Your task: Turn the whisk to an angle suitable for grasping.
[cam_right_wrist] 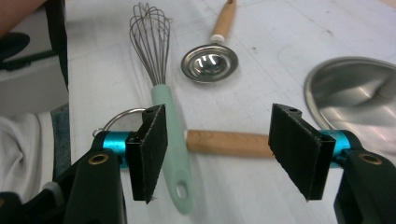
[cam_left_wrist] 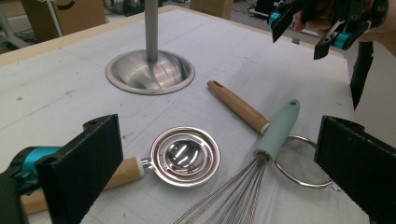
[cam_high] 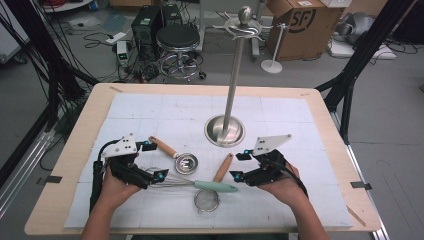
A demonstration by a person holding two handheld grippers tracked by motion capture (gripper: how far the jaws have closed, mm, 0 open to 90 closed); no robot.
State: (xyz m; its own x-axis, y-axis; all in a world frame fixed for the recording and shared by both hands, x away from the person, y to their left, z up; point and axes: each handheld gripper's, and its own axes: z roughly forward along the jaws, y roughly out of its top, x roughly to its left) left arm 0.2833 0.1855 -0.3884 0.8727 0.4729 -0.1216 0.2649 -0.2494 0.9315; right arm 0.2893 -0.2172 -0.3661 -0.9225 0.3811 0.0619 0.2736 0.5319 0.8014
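centrally, item one: whisk (cam_high: 197,184), mint-green handle, wire head pointing toward the left edge of the table (cam_high: 70,165), laid across the near middle of the white mat (cam_high: 150,112). its wires are seen just ahead of the left gripper (cam_high: 153,161); its handle end lies just below the right gripper (cam_high: 239,165).

item two: strainer (cam_high: 207,200), wooden handle, mesh bowl toward the near edge, crossed over by the whisk handle and touching it.

item three: small steel ladle (cam_high: 185,163), wooden handle angled toward the left gripper, bowl just beyond the whisk wires.

item four: hanging stand (cam_high: 231,95), upright pole on a round steel base, set at the middle of the mat, hooks at the top left bare.

grippers: both are held with jaws spread wide and nothing between them; neither is touching a utensil.

progress, as judged: nothing is hung on the stand and all three utensils are lying flat, so the work is taken to be at its start, with a first pick-up yet to be made.

views compared: the stand's top and hooks are given by the high view, while the gripper views are cut off at its base (cam_left_wrist: 149,72). the ladle's double-ringed bowl (cam_left_wrist: 184,156) is made plain in the left gripper view. the hole in the whisk's handle end (cam_right_wrist: 181,190) is recorded in the right gripper view, between the jaws.
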